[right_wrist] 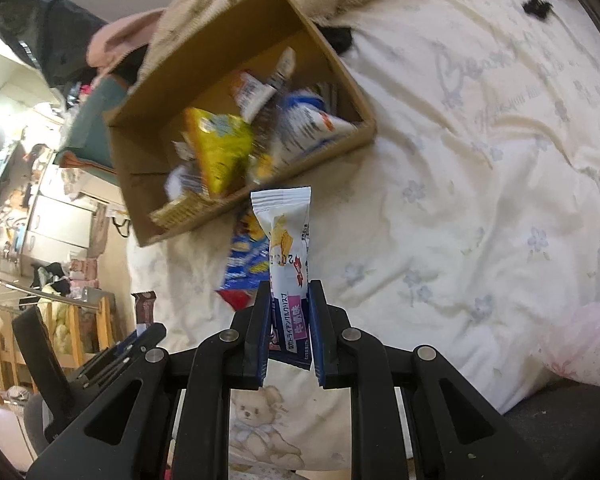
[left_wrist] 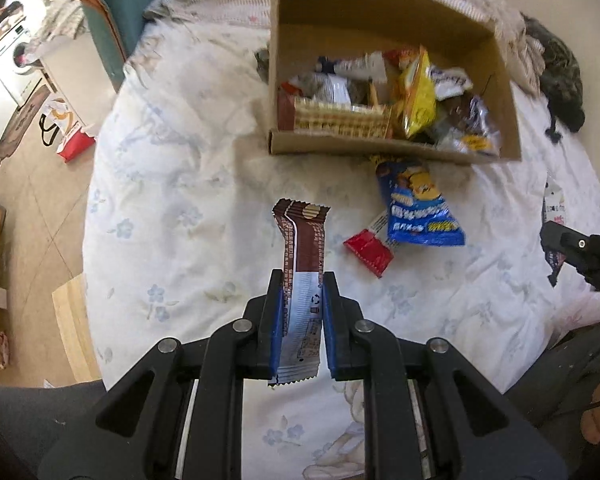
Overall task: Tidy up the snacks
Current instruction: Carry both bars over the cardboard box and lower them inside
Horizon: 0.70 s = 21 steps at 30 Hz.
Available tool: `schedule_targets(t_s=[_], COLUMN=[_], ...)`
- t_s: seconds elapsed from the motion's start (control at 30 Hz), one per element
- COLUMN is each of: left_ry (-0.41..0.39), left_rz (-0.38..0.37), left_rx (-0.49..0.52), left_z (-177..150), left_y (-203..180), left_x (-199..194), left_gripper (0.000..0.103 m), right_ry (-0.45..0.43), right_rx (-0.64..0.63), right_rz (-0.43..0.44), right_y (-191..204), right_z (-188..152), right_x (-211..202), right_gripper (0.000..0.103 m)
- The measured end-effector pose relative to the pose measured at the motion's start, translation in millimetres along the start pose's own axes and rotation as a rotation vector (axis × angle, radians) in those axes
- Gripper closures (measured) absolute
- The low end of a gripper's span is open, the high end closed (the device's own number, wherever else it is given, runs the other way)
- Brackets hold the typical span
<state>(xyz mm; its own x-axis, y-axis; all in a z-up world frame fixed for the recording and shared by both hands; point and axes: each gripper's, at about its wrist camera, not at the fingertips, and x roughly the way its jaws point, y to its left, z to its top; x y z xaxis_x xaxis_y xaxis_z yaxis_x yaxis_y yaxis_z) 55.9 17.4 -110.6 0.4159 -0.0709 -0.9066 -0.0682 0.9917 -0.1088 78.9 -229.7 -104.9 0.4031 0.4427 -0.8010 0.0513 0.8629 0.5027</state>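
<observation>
A bed (left_wrist: 188,184) covered by a pale floral quilt carries everything. One open cardboard box (left_wrist: 380,12) lies on the quilt, holding a jumble of snack packets too crowded to count; a yellow packet (left_wrist: 418,98) and a wafer pack (left_wrist: 340,120) against the near wall stand out. Just outside the box's near wall lies one blue snack bag (left_wrist: 418,208), its top edge touching or tucked under the box; one small red packet (left_wrist: 369,253) lies just beside the bag's lower corner. These two loose items sit on the quilt between the box and both grippers.

Left gripper (left_wrist: 302,280): fingers closed on one brown-and-white wafer bar (left_wrist: 304,236), held clear above the quilt, its brown end pointing toward the box. Right gripper (right_wrist: 289,292): fingers closed on one white snack stick (right_wrist: 286,236), also raised, its sealed end overlapping the box's near wall in view.

Count: one box, two gripped snacks, two loose snacks.
</observation>
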Motion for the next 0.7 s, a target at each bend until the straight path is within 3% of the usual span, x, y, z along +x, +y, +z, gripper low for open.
schedule_targets(t_s=[0.27, 0.47, 0.7], left_ry=[-0.093, -0.154, -0.199], left_rz=[0.037, 0.025, 0.034], left_rx=[-0.059, -0.049, -0.014], left_z=[14, 39, 72], left_y=[8, 11, 6], left_x=[-38, -65, -71], left_gripper=[0.089, 0.089, 0.089], right_ry=[-0.081, -0.17, -0.22], right_rx=[-0.062, -0.096, -0.15], right_rz=[0.084, 0.151, 0.168], right_y=[19, 27, 34], right_z=[8, 20, 37], right_x=[-19, -42, -51], right_gripper=[0.085, 0.085, 0.085])
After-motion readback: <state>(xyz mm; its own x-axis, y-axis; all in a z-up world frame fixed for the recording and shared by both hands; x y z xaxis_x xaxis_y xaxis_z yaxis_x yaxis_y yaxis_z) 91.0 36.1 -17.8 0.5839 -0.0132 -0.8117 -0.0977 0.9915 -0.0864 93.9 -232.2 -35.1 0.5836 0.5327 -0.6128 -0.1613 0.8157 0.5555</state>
